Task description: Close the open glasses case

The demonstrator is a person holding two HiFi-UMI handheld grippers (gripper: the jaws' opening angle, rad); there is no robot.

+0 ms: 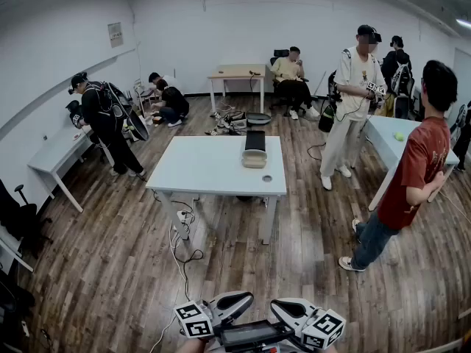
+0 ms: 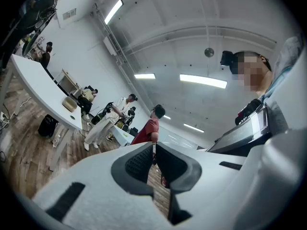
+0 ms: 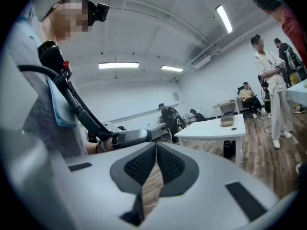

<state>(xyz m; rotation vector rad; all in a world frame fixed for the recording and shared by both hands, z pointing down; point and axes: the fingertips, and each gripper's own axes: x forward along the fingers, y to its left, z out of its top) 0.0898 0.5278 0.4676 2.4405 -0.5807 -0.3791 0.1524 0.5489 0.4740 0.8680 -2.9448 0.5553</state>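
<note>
The glasses case point(image 1: 255, 150) lies open on the far side of a white table point(image 1: 206, 169) in the middle of the room, its dark lid folded back behind the beige base. It shows small in the left gripper view point(image 2: 69, 103) and in the right gripper view point(image 3: 227, 121). My left gripper point(image 1: 234, 302) and right gripper point(image 1: 288, 309) are held close to my body at the bottom of the head view, far from the table. Both are shut with nothing between the pads, in the left gripper view point(image 2: 154, 161) and in the right gripper view point(image 3: 156, 163).
A small round thing point(image 1: 266, 178) lies on the table near the case. A person in a red shirt point(image 1: 416, 171) and a person in white point(image 1: 352, 112) stand to the right, by another table point(image 1: 384, 134). Cables point(image 1: 184, 252) trail on the wood floor under the table's left side.
</note>
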